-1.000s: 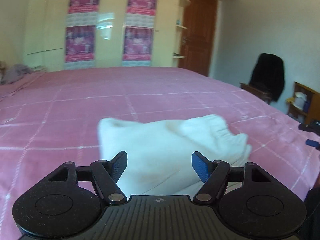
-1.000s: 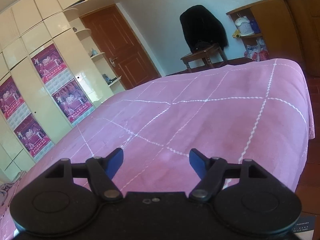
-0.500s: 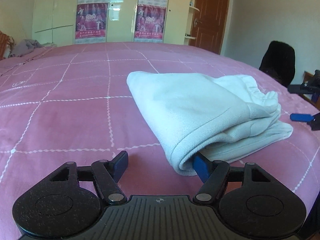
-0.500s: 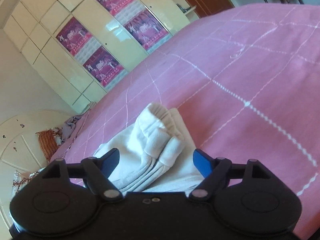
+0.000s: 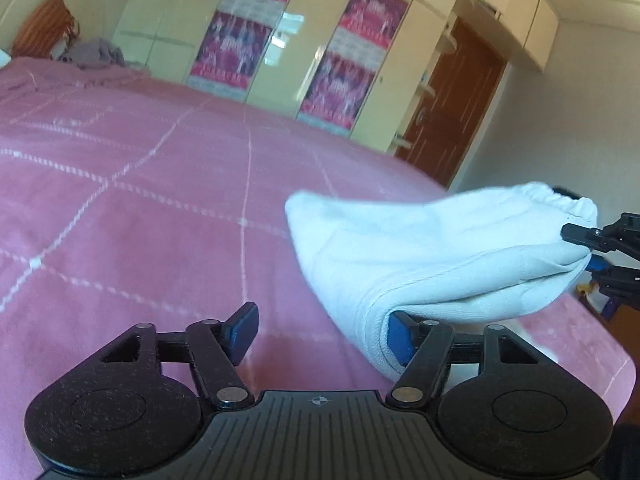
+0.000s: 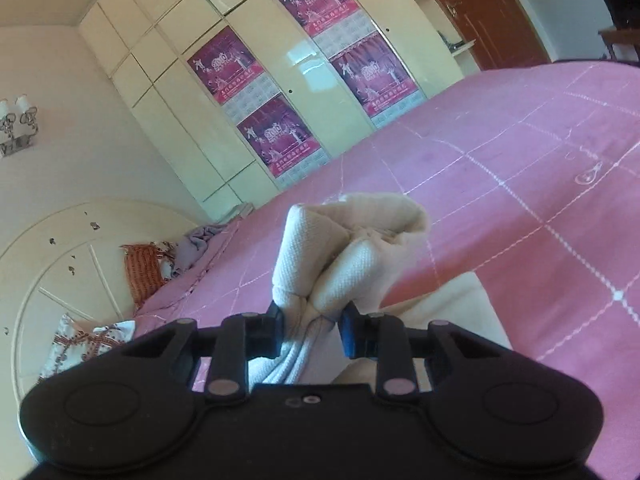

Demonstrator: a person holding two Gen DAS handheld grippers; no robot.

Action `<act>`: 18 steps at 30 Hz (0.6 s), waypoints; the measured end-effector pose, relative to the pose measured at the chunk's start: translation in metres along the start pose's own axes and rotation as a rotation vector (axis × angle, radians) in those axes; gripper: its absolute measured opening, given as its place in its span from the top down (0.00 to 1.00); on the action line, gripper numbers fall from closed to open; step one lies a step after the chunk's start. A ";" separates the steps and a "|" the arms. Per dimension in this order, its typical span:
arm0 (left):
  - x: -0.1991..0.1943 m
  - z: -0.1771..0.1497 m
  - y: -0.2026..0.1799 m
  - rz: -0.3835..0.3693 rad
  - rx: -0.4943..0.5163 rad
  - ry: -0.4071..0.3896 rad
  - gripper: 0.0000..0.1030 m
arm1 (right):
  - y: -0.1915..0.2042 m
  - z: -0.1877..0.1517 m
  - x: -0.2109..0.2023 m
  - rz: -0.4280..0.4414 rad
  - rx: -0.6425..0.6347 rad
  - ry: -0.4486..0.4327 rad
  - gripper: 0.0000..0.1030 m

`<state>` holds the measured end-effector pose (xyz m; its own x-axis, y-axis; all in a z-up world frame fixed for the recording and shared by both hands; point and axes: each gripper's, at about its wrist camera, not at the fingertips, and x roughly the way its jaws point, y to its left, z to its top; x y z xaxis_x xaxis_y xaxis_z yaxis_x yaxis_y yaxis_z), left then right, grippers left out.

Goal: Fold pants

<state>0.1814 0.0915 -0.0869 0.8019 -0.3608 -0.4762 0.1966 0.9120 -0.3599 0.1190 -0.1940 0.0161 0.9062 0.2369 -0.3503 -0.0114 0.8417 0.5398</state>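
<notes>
**Right tool pinching pants, left tool spread**

Right tool point(image 6: 310, 326): jaws have just been closing, pads now pinching the bunched waistband end of the folded white knit pants point(image 6: 352, 248). That end is lifted off the pink bed cover with white grid stitching point(image 6: 540, 184).

Left tool point(image 5: 320, 330): jaws spread, nothing gripped. Its right pad is tucked under the fold edge of the pants point(image 5: 432, 256); left pad is over bare cover. The right tool point(image 5: 592, 248) is seen at the far end of the bundle.

Cream wardrobe with purple posters point(image 5: 352, 68) behind bed.

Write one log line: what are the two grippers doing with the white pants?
right gripper: shut on white pants, just closed | left gripper: open, one finger under fold | pants: folded, partly lifted
</notes>
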 end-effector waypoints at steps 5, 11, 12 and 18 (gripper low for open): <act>0.012 -0.007 -0.007 0.035 0.052 0.043 0.34 | -0.069 -0.047 0.033 -0.244 0.133 0.231 0.72; -0.002 -0.006 -0.013 0.034 0.077 -0.066 0.34 | -0.063 -0.045 0.024 -0.211 0.100 0.186 0.73; -0.007 -0.007 -0.016 0.053 0.099 -0.090 0.34 | -0.059 -0.042 0.016 -0.180 0.093 0.143 0.73; 0.008 -0.009 -0.012 0.086 0.097 0.008 0.34 | -0.073 -0.057 0.030 -0.214 0.108 0.206 0.71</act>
<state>0.1804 0.0760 -0.0934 0.8137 -0.2821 -0.5083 0.1815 0.9540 -0.2388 0.1232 -0.2207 -0.0775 0.7782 0.1626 -0.6066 0.2255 0.8291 0.5116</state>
